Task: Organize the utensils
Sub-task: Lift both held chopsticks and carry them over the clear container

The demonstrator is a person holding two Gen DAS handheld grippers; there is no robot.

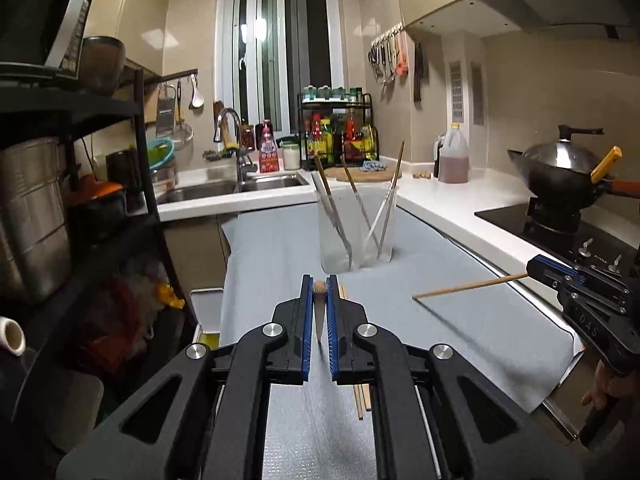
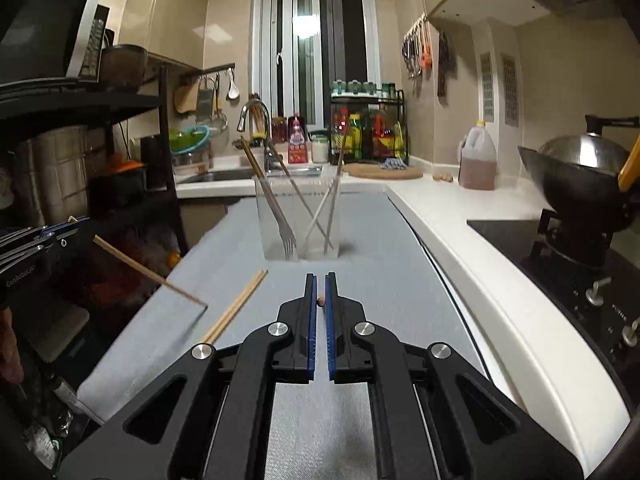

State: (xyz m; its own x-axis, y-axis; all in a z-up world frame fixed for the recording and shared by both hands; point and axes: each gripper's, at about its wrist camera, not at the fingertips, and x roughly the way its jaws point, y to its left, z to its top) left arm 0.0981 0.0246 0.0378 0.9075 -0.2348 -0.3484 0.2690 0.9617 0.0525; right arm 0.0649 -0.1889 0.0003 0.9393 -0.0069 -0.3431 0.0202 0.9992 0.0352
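Note:
A clear utensil holder [image 1: 357, 227] stands on the grey mat [image 1: 460, 320] with a fork and chopsticks in it; it also shows in the right wrist view [image 2: 298, 216]. My left gripper [image 1: 319, 286] is shut on a wooden chopstick [image 1: 319, 308]; seen from the right wrist view [image 2: 60, 236], that chopstick [image 2: 148, 274] slants down to the mat. My right gripper [image 2: 319, 286] is shut on another chopstick [image 2: 319, 301]; in the left wrist view that gripper [image 1: 532, 270] holds its chopstick [image 1: 468, 286] above the mat. A loose pair of chopsticks [image 2: 236, 306] lies on the mat; it also shows in the left wrist view [image 1: 362, 398].
A black shelf rack [image 1: 80, 200] with pots stands at the left. The sink [image 1: 228, 188] and bottle rack [image 1: 340, 132] are behind the holder. A wok [image 2: 576, 176] sits on the stove [image 2: 568, 264] at the right, beside the white counter [image 2: 480, 260].

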